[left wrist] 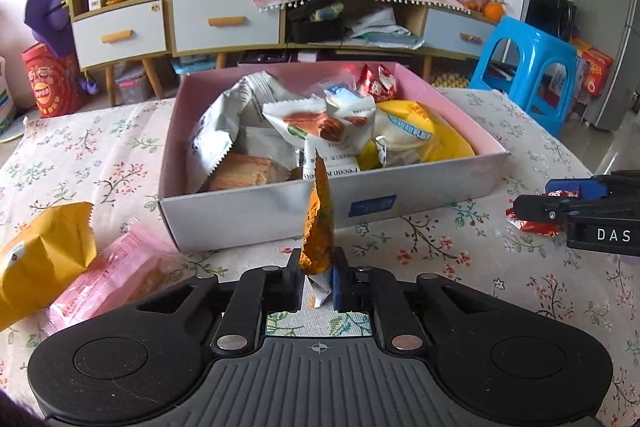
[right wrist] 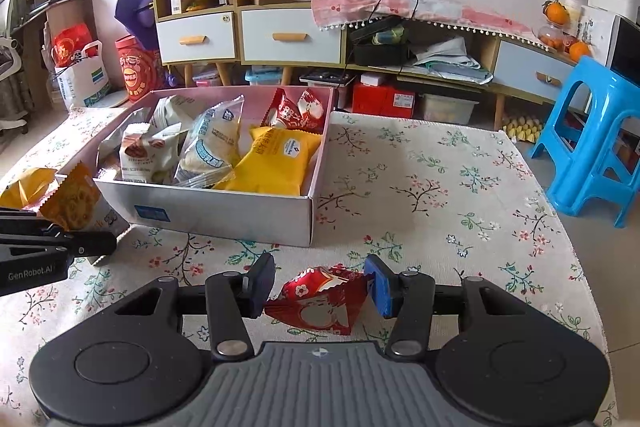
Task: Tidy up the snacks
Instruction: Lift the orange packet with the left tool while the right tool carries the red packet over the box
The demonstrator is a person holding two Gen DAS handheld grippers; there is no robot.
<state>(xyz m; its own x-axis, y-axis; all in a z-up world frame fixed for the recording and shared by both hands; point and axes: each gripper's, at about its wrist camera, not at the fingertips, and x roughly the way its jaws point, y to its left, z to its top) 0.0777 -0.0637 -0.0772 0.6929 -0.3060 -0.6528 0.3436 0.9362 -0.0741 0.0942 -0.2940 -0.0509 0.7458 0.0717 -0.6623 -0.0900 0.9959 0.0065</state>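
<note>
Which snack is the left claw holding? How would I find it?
Find the pink-lined box on the flowery tablecloth. Just in front of it, the left gripper pinches an orange packet standing upright on its edge. The other loose packets lie flat.

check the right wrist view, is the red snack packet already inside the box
No, the red snack packet lies on the tablecloth between the right gripper's fingers, outside the box.

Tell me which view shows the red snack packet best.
The right wrist view: the red snack packet sits large between the right gripper pads. The left wrist view shows only its edges behind that gripper.
</note>
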